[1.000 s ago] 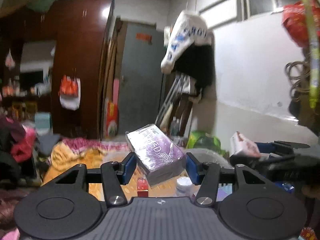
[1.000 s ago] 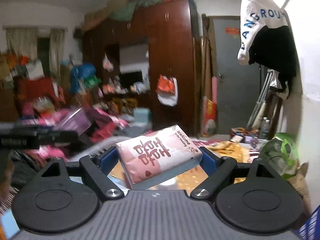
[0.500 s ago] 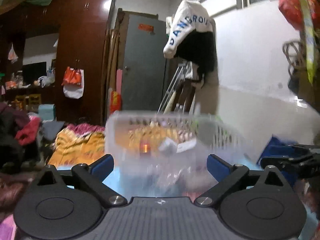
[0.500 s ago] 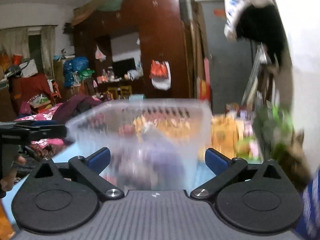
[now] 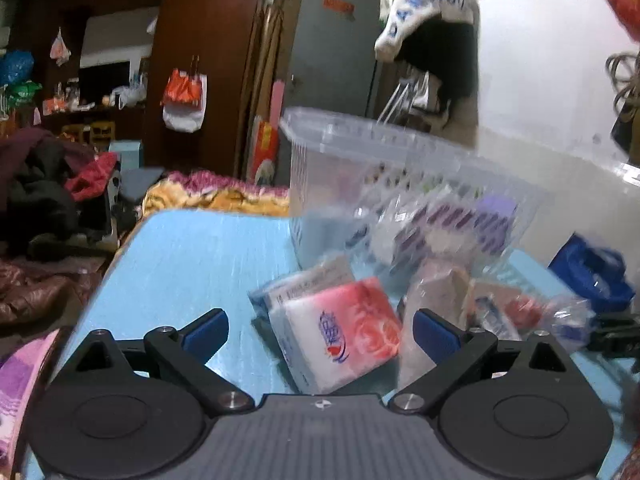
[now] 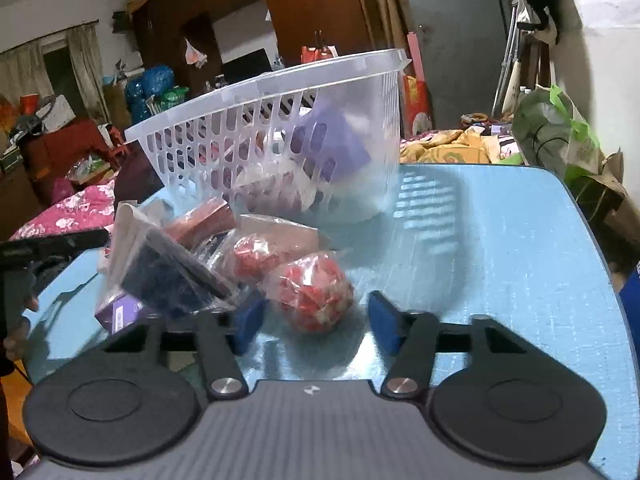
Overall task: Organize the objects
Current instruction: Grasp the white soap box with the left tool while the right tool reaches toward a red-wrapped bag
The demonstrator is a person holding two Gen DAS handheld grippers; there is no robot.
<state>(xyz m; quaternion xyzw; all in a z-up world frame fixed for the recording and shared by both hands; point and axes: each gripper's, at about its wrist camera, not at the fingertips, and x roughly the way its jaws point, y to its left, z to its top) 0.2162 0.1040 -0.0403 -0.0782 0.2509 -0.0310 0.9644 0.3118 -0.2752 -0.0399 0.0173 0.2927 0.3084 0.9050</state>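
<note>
Left wrist view: the left gripper (image 5: 320, 330) hangs low over the light blue tabletop (image 5: 192, 256) with its jaws spread wide and nothing pressed between them. A pink-and-white soft tissue packet wrapped in clear film (image 5: 340, 338) lies flat on the tabletop directly ahead, inside the span of the blue pads (image 5: 208, 332) but clear of both. Its long axis runs across the view, slightly skewed, so the pads face its short ends. A crinkled clear bag with pale contents (image 5: 432, 300) sits just to the packet's right, close to the right-hand pad. The translucent white slotted plastic basket (image 5: 400, 184) stands behind the packet, already holding purple and pale packs.

Right wrist view: the right gripper (image 6: 314, 322) has just been narrowing, and its jaws now stand partly closed around a round clear bag of red wrapped sweets (image 6: 310, 294) resting on the tabletop. The bag sits between the pads, which do not appear to press it yet. A dark navy item in a clear bag (image 6: 168, 276) leans just left of the sweets bag, overlapping the left pad. The basket rises behind the sweets bag, tilted toward the left.

Each gripper seems nearest its own target, so the coming move turns on closing squarely.
</note>
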